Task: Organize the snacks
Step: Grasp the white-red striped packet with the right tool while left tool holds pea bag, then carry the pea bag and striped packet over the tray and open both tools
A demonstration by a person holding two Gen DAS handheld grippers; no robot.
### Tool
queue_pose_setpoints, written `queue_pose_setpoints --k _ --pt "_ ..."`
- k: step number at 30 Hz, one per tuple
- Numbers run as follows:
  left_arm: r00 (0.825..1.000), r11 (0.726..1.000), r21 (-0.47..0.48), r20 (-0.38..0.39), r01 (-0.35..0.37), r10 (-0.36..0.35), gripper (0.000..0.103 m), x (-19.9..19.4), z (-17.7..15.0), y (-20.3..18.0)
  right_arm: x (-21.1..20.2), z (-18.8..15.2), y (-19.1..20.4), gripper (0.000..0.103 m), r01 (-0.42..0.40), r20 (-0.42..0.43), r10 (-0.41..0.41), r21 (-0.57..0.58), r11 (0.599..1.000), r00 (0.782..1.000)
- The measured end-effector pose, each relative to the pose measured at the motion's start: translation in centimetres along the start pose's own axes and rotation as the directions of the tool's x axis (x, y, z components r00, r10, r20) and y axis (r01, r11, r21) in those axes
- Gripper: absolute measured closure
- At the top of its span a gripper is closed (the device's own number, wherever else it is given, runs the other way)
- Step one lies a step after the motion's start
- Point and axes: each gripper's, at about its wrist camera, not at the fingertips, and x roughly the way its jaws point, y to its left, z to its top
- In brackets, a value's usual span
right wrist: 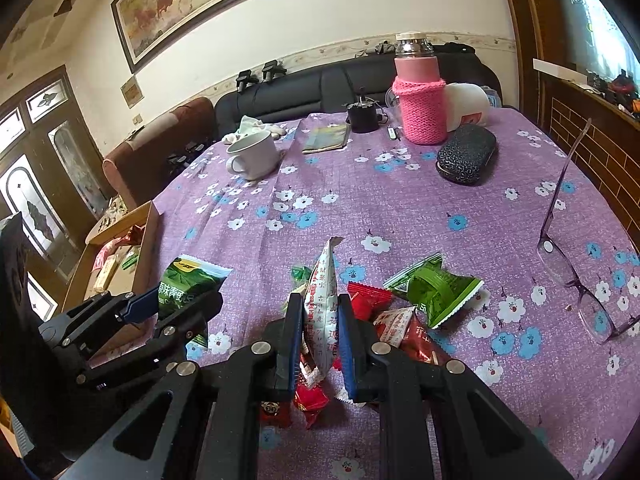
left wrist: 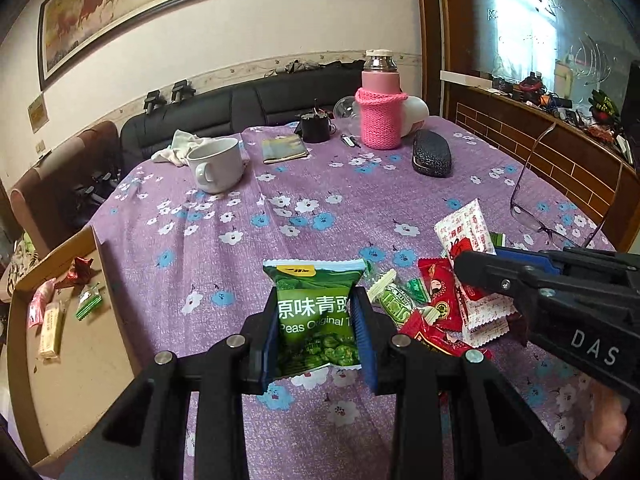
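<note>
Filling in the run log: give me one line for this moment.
left gripper: shut on green pea packet | right gripper: shut on white-red packet | cardboard box: several snacks | pile remains

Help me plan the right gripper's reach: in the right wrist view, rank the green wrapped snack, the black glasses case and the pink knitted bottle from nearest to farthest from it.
From the right gripper:
1. green wrapped snack, just right of the fingers in the snack pile.
2. black glasses case, mid-table, right.
3. pink knitted bottle, far edge, slightly right.
</note>
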Motion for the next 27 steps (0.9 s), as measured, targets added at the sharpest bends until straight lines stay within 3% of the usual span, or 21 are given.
queue_pose_setpoints --k 20,27 --pt "1.0 1.0 -0.004 0.015 -0.013 0.013 0.071 -0.4 0.1 -0.1 -0.1 0.1 0.0 0.086 0.009 0.009 -0.009 -0.008 1.0 1.0" --pt "1.0 0.998 -0.069 0.012 0.003 -0.002 0.071 -0.9 0.5 1.2 -0.6 0.3 -0.2 0.086 0.002 0.032 -0.002 0.006 1.0 0.999"
